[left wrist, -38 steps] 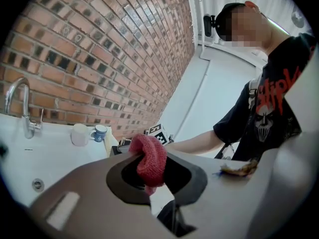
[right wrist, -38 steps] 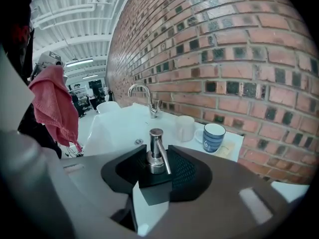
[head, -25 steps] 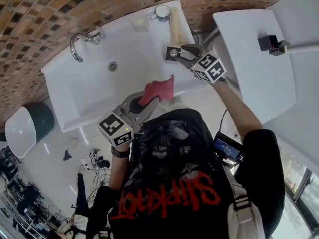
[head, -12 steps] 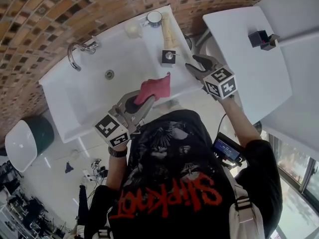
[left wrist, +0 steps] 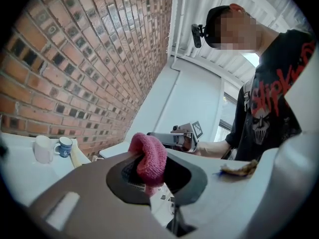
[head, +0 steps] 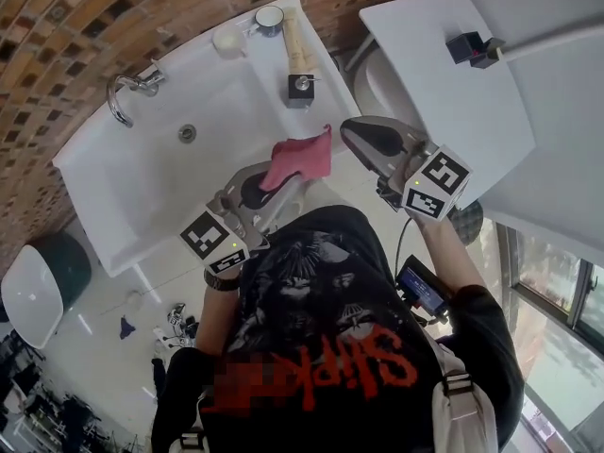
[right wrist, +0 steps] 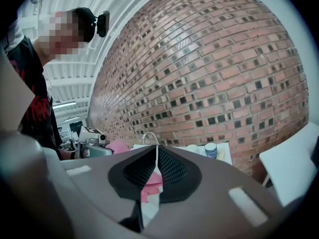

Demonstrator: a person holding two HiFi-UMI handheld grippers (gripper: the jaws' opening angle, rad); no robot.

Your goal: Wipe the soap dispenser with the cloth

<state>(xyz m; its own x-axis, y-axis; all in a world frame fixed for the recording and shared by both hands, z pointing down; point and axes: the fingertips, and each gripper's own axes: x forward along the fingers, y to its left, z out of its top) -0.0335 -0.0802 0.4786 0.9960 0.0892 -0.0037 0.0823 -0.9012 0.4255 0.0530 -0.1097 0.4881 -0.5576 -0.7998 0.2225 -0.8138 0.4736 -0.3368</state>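
Head view shows the left gripper (head: pixel 276 183) clamped on a pink cloth (head: pixel 304 157), which sticks up past the jaw tips over the front edge of the white sink (head: pixel 104 196). The left gripper view confirms it: a rolled fold of cloth is pinched between the dark pads, and the jaws are almost together on it.

The soap dispenser (head: pixel 300 90), a small dark block with a metal pump top, stands on the right rim of the sink, beyond the cloth and apart from it. Neither gripper touches it. A tap (head: pixel 127 88) sits at the far left of the basin, and two cups (head: pixel 269 17) stand at the back corner.

The right gripper (head: pixel 362 137) hangs to the right of the cloth, off the sink's edge and clear of the dispenser. Its jaws are closing; in the right gripper view the pads have nearly met, with only a thin slit and nothing between them. The pink seen there is the cloth lying farther off.

Wiping looks not yet begun, and this seems to be the approach. The next move calls for carrying the cloth forward and to the right until it presses on the dispenser's side or top. Since the dispenser is small and could tip, the right gripper would probably need to open and steady it.
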